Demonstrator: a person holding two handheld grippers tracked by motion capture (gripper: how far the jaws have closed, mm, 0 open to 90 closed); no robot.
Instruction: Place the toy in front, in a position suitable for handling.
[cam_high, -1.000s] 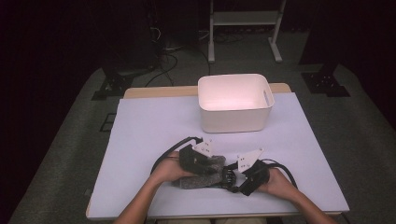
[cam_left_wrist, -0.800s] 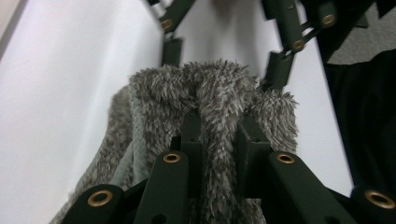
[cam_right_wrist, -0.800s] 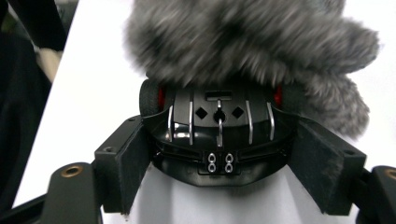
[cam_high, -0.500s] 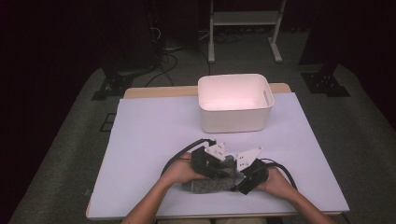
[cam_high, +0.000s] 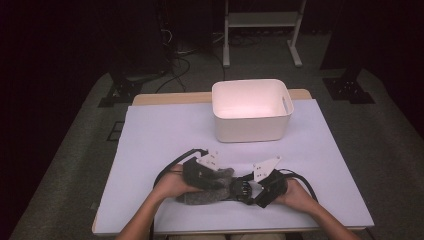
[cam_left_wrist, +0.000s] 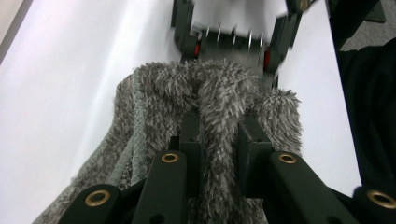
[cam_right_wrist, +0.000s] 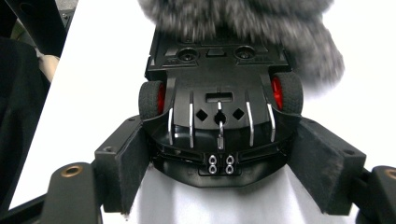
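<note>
A black toy car (cam_high: 243, 189) with red-hubbed wheels lies belly-up near the table's front edge. My right gripper (cam_high: 252, 192) is shut on it. In the right gripper view the pads (cam_right_wrist: 123, 163) press both flanks of the car (cam_right_wrist: 219, 88). A grey fuzzy cloth (cam_high: 205, 194) lies against the car's far end (cam_right_wrist: 243, 18). My left gripper (cam_high: 220, 181) is shut on the cloth. In the left gripper view (cam_left_wrist: 219, 135) a fold of the cloth (cam_left_wrist: 154, 107) is pinched between the pads, with the car's underside (cam_left_wrist: 233, 39) just beyond.
A white rectangular bin (cam_high: 251, 107) stands at the back middle of the pale table cover (cam_high: 160, 135). Both forearms come in from the front edge. Beyond the table are a dark floor, cables and a metal stand (cam_high: 260, 20).
The left gripper slid right along the car with the cloth, then came back left. The right gripper and the car kept still.
</note>
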